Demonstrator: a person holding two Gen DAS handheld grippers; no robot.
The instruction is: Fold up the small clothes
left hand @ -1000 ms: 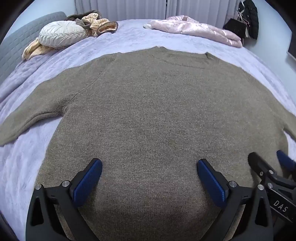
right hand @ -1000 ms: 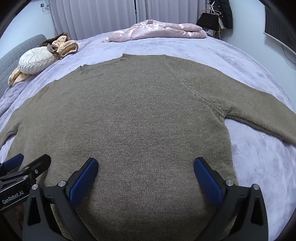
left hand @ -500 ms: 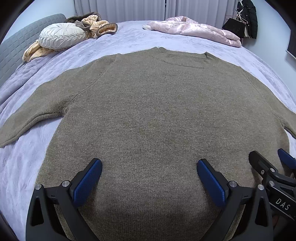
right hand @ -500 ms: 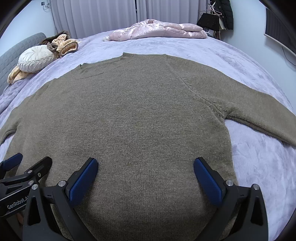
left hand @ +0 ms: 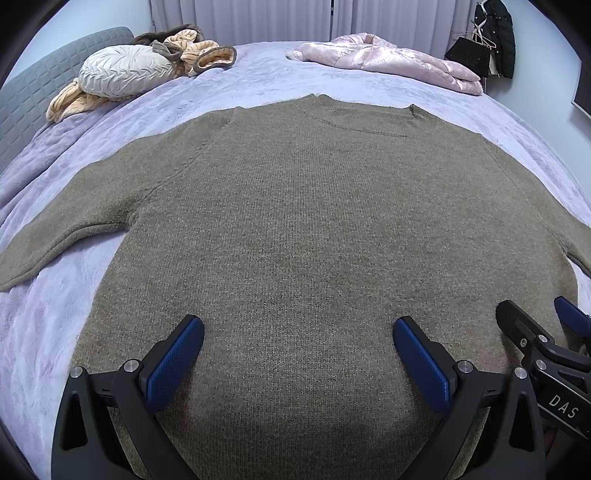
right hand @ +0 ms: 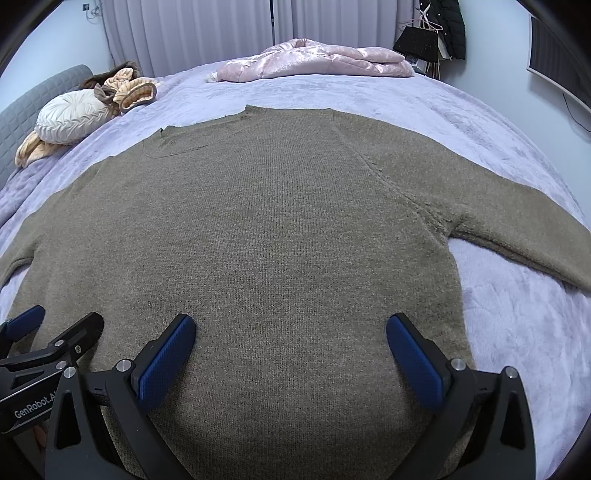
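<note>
An olive-brown knit sweater (left hand: 306,229) (right hand: 266,236) lies flat on the lilac bed cover, neck at the far side, both sleeves spread outward. My left gripper (left hand: 298,332) hovers open over the sweater's lower body, its blue pads wide apart and empty. My right gripper (right hand: 290,328) is open too, just to the right of it, above the same hem area. Each gripper shows at the edge of the other's view: the right one (left hand: 543,321) and the left one (right hand: 55,325). The hem itself is hidden under the fingers.
The bed (left hand: 280,74) (right hand: 424,99) stretches ahead. A white round cushion (left hand: 125,70) and tan striped clothes (left hand: 195,48) sit at the far left by a grey headboard (left hand: 44,85). A pink quilted jacket (left hand: 391,62) lies at the far right. Dark coats (right hand: 447,26) hang beyond.
Both grippers have risen and drawn back slightly, so more of the far bed shows. The sweater has not moved and both grippers stay open.
</note>
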